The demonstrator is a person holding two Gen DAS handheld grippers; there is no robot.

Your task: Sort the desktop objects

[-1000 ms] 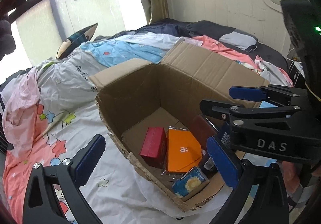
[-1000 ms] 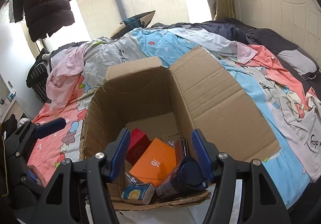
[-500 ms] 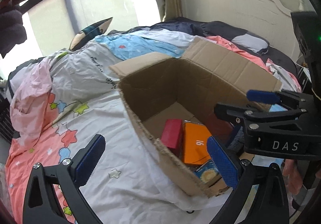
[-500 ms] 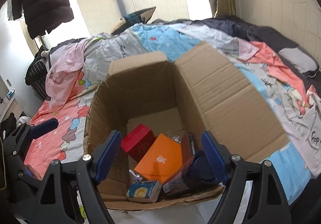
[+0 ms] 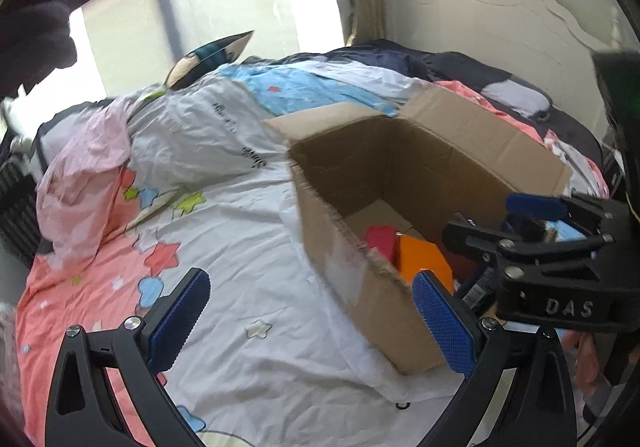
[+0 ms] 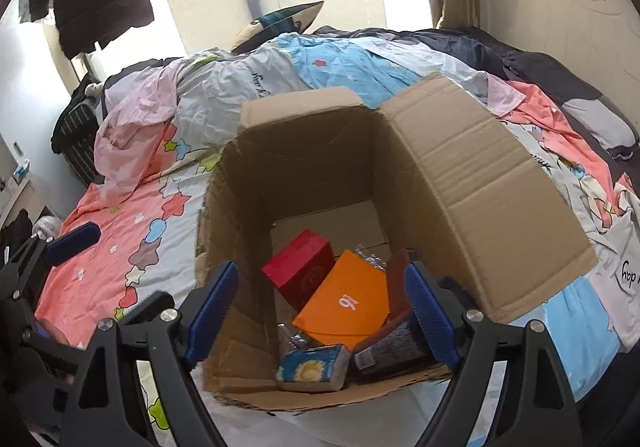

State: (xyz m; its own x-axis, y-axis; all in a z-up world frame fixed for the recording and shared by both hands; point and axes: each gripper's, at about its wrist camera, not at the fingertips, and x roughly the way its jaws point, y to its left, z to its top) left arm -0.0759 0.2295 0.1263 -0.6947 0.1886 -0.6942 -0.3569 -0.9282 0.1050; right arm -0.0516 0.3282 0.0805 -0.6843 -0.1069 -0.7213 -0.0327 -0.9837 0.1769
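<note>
Blue pads: my right gripper [image 6: 320, 311] stood wide open over the cardboard box [image 6: 472, 183], gripping nothing.
Below me: dark bottle [image 6: 394, 345], orange packet [image 6: 344, 301], red box [image 6: 302, 273], blue-yellow box [image 6: 310, 367] lay inside.
Left gripper [image 5: 308, 323]: spread wide, empty, beside the box over the bedsheet [image 5: 248, 231].
Advice: I judged a straight lift would clear the flaps.

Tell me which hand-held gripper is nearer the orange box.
Right. The right hand-held gripper hangs open directly above the orange box inside the cardboard box. The left hand-held gripper sits open outside its wall, over the bedsheet.
</note>
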